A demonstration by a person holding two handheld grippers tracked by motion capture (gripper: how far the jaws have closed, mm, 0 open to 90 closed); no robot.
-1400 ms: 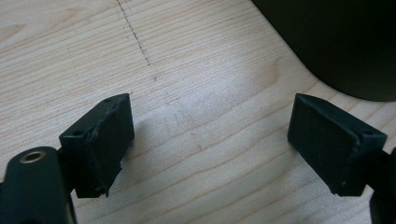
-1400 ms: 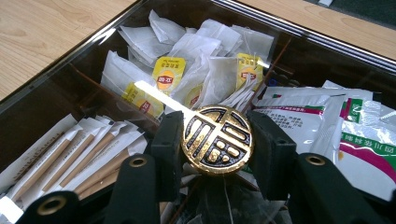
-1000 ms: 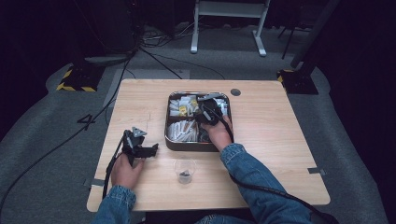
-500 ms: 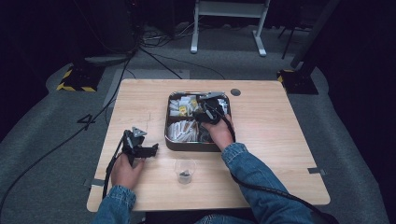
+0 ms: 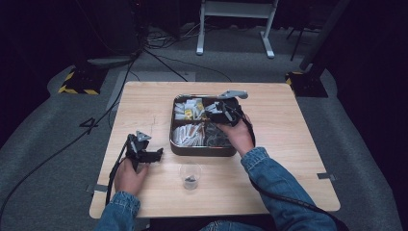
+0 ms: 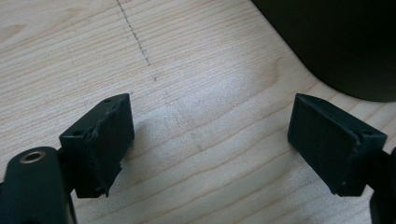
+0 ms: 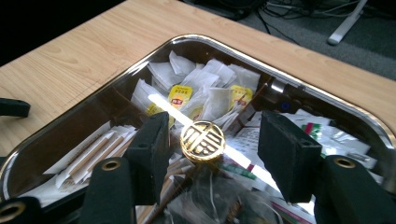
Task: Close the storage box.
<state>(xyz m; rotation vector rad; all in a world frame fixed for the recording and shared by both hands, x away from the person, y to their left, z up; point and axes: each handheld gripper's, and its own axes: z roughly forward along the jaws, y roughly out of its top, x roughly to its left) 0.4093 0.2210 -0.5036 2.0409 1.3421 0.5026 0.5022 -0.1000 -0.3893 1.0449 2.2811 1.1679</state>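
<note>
In the middle of the high view, the right gripper hangs over a metal tray on the wooden table. The tray is divided into compartments that hold paper packets and tea bags. The right gripper view gives what the high view cannot: a round golden knob with a raised sign stands at the centre of the tray, between the two black jaws but touching neither of them. The jaws are spread wide and grasp nothing; they have just been opening.

At the lower left of the high view, the left gripper lies near the tray's corner, and a small clear cup with something dark inside stands below the tray. The left gripper view shows its jaws released over bare wood, with the dark tray wall at the upper right.

Compared with one second ago, the right gripper has lifted from low inside the tray. The left gripper has kept its place.
</note>
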